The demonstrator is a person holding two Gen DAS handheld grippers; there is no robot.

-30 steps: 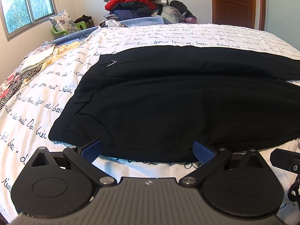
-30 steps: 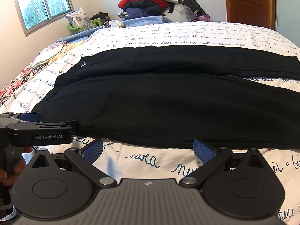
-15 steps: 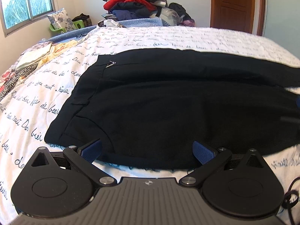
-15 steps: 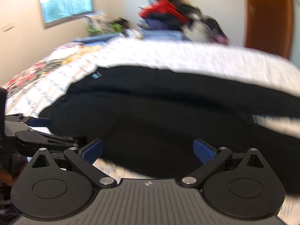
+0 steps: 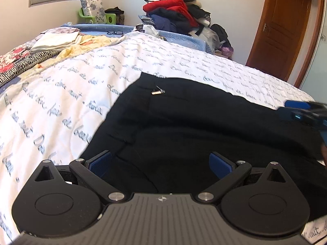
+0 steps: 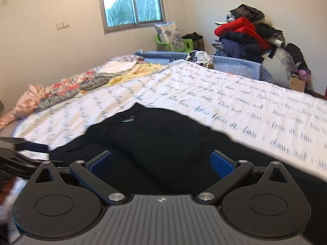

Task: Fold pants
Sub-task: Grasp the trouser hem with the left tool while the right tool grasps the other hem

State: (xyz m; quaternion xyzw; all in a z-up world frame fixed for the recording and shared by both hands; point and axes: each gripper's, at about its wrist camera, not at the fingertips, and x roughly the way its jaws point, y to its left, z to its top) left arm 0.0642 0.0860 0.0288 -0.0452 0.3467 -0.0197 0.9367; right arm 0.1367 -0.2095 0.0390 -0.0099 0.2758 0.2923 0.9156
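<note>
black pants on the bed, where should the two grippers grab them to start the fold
Pinch the near edge of the black fabric pants, coming in low from the near side. They lie flat on the white script-print bedspread, and both the open left gripper and open right gripper already hover there.

daylight from window (image 6: 130, 4) | right view motion-blurred | fisheye-bent edges, dark corners | pants (image 5: 194, 126) featureless black

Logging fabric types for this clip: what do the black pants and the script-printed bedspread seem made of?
Black pants: probably a soft matte knit, maybe fleece; no sheen, soft rounded creases. Bedspread: looks like plush white fabric, printed blue script, slightly fuzzy surface.
</note>
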